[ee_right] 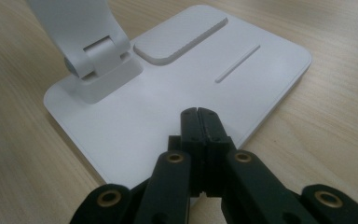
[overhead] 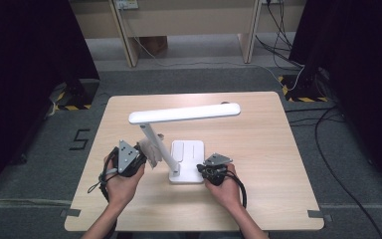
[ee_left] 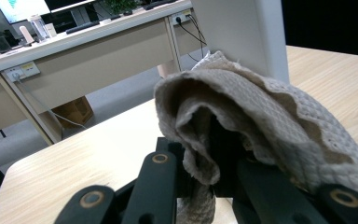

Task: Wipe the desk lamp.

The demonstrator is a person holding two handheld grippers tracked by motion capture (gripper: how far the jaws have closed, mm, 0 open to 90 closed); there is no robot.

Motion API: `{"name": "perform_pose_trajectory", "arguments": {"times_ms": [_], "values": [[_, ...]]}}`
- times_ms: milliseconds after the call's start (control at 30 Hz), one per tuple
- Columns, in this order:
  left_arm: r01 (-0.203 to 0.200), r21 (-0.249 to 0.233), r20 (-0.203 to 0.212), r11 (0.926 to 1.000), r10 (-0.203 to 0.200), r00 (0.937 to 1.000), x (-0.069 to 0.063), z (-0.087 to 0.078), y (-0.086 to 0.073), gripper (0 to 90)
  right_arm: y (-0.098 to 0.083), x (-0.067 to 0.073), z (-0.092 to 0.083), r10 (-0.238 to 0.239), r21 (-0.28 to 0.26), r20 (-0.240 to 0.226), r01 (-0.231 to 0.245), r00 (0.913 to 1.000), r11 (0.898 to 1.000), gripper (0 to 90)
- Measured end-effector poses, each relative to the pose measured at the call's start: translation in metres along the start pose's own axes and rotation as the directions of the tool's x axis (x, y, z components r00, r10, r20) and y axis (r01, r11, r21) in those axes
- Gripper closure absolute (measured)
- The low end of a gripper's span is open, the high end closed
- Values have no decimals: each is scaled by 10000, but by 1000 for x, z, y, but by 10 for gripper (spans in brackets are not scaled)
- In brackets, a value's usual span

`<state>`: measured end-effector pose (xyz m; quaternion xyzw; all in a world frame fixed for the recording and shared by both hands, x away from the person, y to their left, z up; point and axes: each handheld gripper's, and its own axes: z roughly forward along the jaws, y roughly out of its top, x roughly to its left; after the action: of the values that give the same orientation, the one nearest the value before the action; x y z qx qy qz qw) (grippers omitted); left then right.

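Note:
A white desk lamp stands mid-table, with a long head (overhead: 184, 113), a slanted arm (overhead: 160, 147) and a flat square base (overhead: 189, 160). My left gripper (overhead: 142, 155) is shut on a crumpled beige cloth (overhead: 150, 151), and the cloth touches the lamp arm. In the left gripper view the cloth (ee_left: 242, 116) drapes over the jaws, with the lamp arm (ee_left: 247, 32) right behind it. My right gripper (overhead: 205, 170) is shut, jaws pressed together, tips resting on the base's near right edge. The right gripper view shows those closed jaws (ee_right: 199, 116) over the base (ee_right: 177, 93) near the hinge (ee_right: 100, 60).
The light wooden table (overhead: 258, 149) has bare room to the right and at the back. Beyond it are desk legs (overhead: 124, 35), cables (overhead: 323, 119) on the grey floor and dark curtains at both sides. A desk (ee_left: 88, 51) stands behind in the left gripper view.

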<state>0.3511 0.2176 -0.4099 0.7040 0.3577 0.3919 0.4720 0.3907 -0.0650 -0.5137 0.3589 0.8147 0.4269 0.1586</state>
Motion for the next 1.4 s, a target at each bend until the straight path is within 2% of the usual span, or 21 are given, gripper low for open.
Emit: {"name": "perform_pose_trajectory", "arguments": {"times_ms": [500,800,967,1167,1400], "values": [[136,166,134,9998,-139,9998,-5,7,-12,816,0,0,0,19,4,-9,-19,10000,10000,900],[113,351,230,9993,-121,9997,-8,13,-20,815,0,0,0,30,10,5,-30,10000,10000,900],[130,454,235,9989,-141,9996,-10,16,-24,815,0,-1,0,-140,-30,-8,140,9999,9999,900],[100,474,189,9988,-109,9998,-12,17,-28,815,0,-1,0,-126,-27,-9,126,9999,9999,900],[103,527,324,9986,-120,9994,-14,20,-32,815,0,-1,0,-138,-30,-2,138,9999,9999,900]]}}
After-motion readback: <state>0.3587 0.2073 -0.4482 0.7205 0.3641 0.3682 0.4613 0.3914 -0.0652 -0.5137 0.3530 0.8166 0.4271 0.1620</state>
